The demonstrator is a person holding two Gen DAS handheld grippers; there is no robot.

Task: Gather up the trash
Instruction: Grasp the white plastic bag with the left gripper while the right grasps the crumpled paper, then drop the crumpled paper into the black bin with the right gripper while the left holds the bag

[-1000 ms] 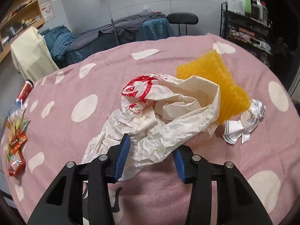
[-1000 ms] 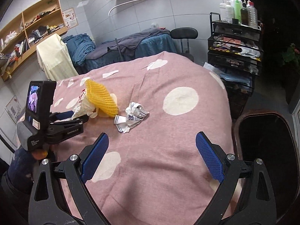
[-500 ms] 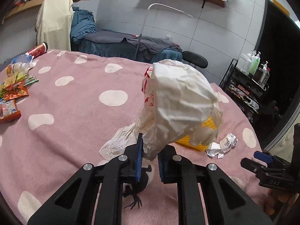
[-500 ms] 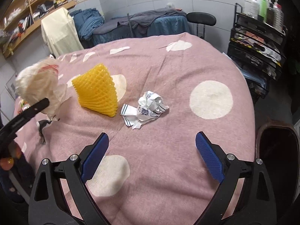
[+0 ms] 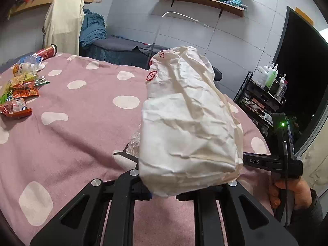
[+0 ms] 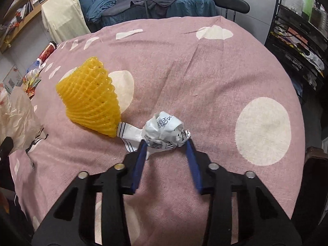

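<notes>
Your left gripper (image 5: 164, 192) has its jaws pinched on the crumpled white paper bag (image 5: 190, 127), which is held up off the pink spotted tablecloth (image 5: 78, 127) and fills the middle of the view. Snack wrappers (image 5: 17, 98) lie far left. Your right hand (image 5: 291, 192) grips the other tool's handle at the right edge.
</notes>
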